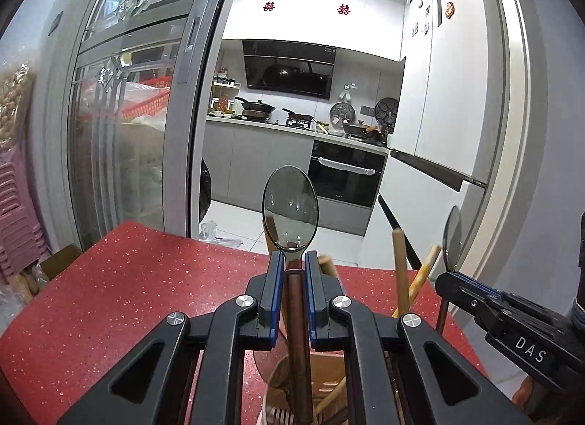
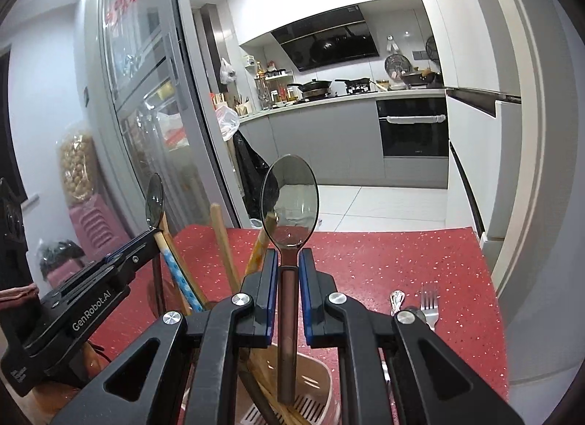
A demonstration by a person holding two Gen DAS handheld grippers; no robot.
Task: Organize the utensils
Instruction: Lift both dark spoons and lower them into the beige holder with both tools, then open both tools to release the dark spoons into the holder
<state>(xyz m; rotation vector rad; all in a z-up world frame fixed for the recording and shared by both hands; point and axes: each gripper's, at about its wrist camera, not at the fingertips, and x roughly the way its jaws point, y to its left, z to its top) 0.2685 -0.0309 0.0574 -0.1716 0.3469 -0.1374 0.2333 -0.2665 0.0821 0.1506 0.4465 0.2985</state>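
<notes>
Two spoons going handle-first into the utensil holder

Nearest the cameras, the left gripper (image 1: 294,268) is clamping the brown handle of one spoon (image 1: 290,202), and the right gripper (image 2: 287,264) is clamping a second spoon (image 2: 290,198) the same way, both bowls standing upright above the jaws. Both handles are reaching down into the beige utensil holder (image 2: 310,377), which is sitting on the near part of the red table (image 2: 384,260) among wooden chopsticks (image 2: 223,242). The spoons look light and rigid, with smooth, probably slippery bowls, so gripping the narrow handle just below the neck seems soundest. Further along, toward the table's right edge, a fork (image 2: 429,302) is lying flat, thin and likely awkward to lift.
</notes>
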